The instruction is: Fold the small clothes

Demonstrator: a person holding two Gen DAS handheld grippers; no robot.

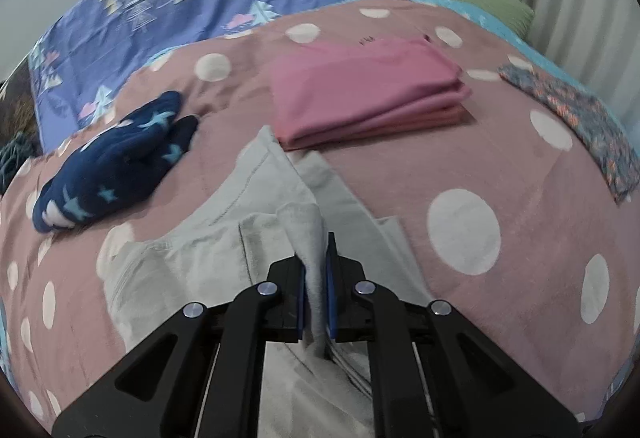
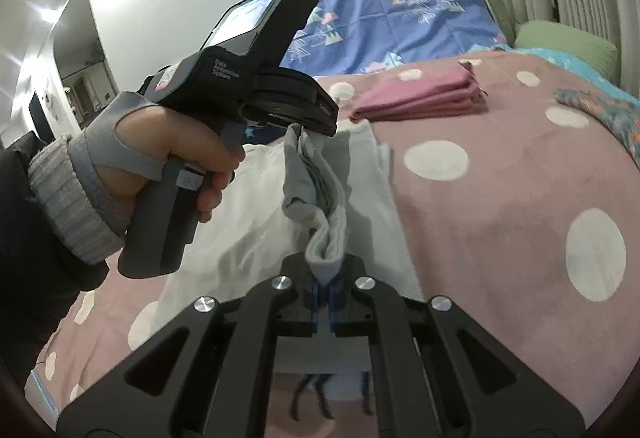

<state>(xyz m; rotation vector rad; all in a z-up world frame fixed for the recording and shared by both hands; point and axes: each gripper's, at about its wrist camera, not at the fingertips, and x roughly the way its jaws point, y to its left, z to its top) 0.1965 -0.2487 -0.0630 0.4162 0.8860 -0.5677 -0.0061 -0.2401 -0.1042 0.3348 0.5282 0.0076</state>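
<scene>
Left gripper (image 1: pixel 316 270): clamped on a bunched edge of the grey garment (image 1: pixel 224 238), tilted steeply down over the bed (image 1: pixel 500 158).
Right gripper (image 2: pixel 324 274): pinching the same edge, angled lower.
Garment: mid-bed, near the folded pink stack (image 1: pixel 368 94).
Risk: uneven pull may skew the fold.

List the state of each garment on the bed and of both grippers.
Grey garment: partly lifted, pinched by both grippers, rest lying on the bedspread.
Pink garment: folded, lying flat.
Navy star-print garment: unfolded, crumpled.
Floral cloth: lying flat at the edge.
Left gripper: shut on grey fabric.
Right gripper: shut on grey fabric.
</scene>
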